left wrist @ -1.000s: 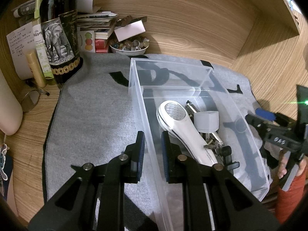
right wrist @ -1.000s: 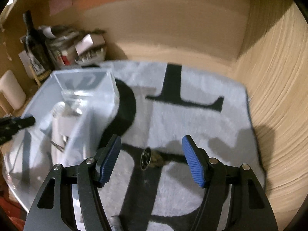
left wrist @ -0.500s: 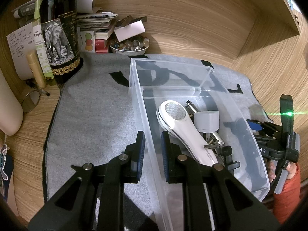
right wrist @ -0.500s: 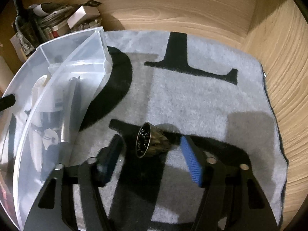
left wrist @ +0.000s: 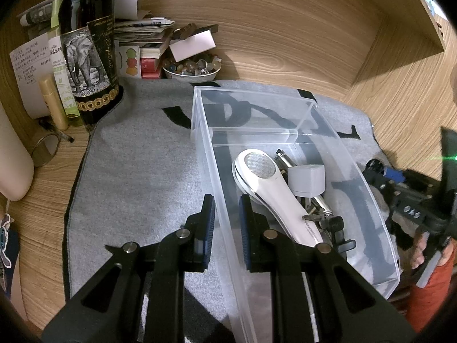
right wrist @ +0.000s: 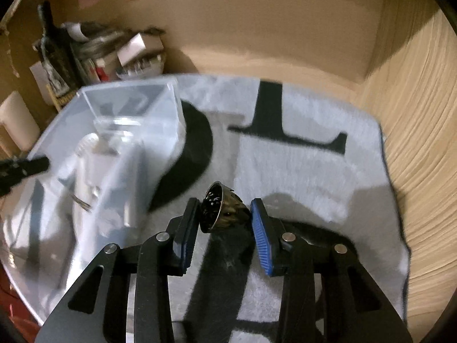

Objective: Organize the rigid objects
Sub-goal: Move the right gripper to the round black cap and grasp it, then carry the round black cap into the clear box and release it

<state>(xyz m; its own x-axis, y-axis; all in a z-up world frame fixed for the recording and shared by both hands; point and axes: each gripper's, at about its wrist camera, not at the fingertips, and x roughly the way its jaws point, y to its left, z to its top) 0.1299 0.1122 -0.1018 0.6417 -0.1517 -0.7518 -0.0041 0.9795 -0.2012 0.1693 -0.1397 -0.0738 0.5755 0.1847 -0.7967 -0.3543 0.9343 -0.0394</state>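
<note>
A: Left wrist view?
B: Left gripper [left wrist: 225, 223] clamped on the near left wall of the clear bin [left wrist: 371, 197], one pad outside, one inside. Bin sits on the grey mat [left wrist: 137, 171]. Inside the bin: white handheld device [left wrist: 271, 191], grey cap [left wrist: 306, 178] touching its right side, metal bits under both. Wine bottle [left wrist: 85, 54] stands beyond the bin's far left corner, bowl of stones [left wrist: 191, 68] behind the bin. Right gripper [left wrist: 382, 171] just outside the bin's right wall.

A: Right wrist view?
B: Blurred. Right gripper [right wrist: 225, 214] jaws have just been closing; the dark metal cup [right wrist: 221, 208] lies on its side between them, open end toward the bin [right wrist: 128, 108]. Both pads look to be touching it. Cup is on the mat [right wrist: 300, 171], just right of the bin, not in it.
</note>
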